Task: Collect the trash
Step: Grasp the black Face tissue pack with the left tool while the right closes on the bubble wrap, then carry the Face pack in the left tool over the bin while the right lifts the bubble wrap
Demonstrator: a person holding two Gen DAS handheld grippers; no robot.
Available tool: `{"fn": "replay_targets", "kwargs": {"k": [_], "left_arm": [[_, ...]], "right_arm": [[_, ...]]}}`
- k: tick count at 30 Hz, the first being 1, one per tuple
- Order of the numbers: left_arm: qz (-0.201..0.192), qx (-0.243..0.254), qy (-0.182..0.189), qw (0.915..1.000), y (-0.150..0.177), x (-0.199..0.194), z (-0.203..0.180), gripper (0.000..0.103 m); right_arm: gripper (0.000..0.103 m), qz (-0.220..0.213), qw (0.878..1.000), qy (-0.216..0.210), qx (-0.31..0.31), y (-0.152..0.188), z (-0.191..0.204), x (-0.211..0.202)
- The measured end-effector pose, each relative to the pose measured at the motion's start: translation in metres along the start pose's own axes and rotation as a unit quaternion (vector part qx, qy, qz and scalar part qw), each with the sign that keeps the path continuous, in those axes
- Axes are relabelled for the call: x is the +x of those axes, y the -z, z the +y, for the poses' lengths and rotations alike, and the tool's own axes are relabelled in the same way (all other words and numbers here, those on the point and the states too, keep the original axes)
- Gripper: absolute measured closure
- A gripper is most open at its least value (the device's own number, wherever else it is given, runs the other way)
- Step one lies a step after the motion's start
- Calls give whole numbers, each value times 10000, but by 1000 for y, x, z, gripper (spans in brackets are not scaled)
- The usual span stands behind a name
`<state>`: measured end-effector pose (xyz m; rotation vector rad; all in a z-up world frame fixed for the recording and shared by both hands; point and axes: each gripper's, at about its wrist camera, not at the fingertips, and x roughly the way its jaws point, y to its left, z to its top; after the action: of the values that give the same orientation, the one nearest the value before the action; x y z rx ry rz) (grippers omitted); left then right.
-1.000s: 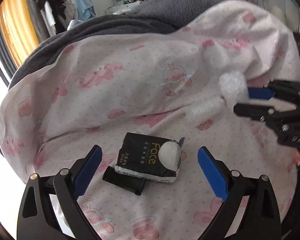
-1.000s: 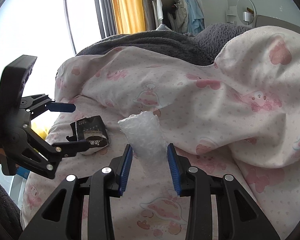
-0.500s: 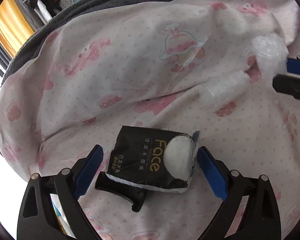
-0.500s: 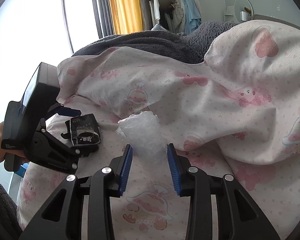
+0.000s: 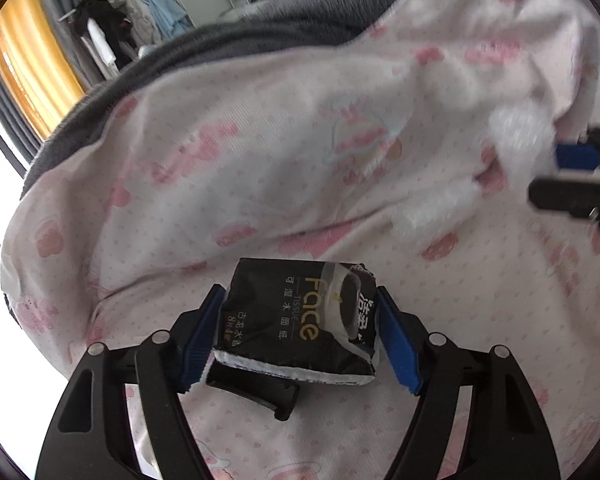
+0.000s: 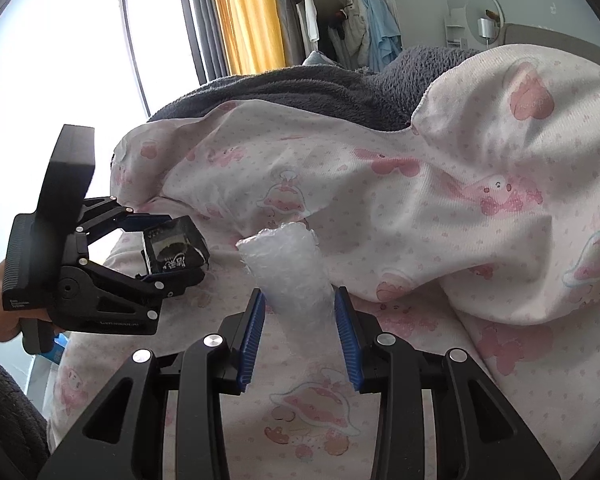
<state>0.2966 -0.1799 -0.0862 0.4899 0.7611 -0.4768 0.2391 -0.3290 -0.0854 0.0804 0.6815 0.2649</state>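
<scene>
Above the pink quilt (image 6: 440,216), I had my left gripper (image 5: 300,336) clamped on the black tissue pack (image 5: 300,316) and my right gripper (image 6: 299,328) on the bubble wrap (image 6: 290,268), yellow curtains (image 6: 244,12) behind.

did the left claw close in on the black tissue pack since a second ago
Yes. The left claw has shut on the black plastic tissue pack, which lay apart on the pink-patterned bedsheet before.

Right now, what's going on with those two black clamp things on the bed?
A person is picking up trash off a pink-patterned bedsheet with two handheld grippers. The left gripper is closed on a black tissue packet. The right gripper is clamped around a crumpled piece of bubble wrap. A small black object lies under the packet.
</scene>
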Motion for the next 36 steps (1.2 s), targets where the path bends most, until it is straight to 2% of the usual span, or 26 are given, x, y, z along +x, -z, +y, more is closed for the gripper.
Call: {"fn": "replay_targets", "kwargs": {"k": [10, 15, 19, 25, 36], "left_arm": [[-851, -682, 155, 9939, 7, -56, 7, 27], [-1093, -929, 120, 9896, 18, -82, 5, 27], [-1166, -931, 11, 9888, 23, -91, 11, 27], [-1262, -1195, -157, 9847, 45, -110, 21, 27], [-1159, -1904, -418, 9740, 96, -142, 53, 27]], "right_arm": [[66, 35, 9999, -61, 119, 3, 18, -16], [66, 70, 9996, -140, 239, 6, 28, -22], [66, 69, 9996, -166, 197, 5, 41, -28], [66, 26, 9989, -384, 267, 0, 65, -32], [66, -26, 9979, -642, -80, -13, 132, -27]]}}
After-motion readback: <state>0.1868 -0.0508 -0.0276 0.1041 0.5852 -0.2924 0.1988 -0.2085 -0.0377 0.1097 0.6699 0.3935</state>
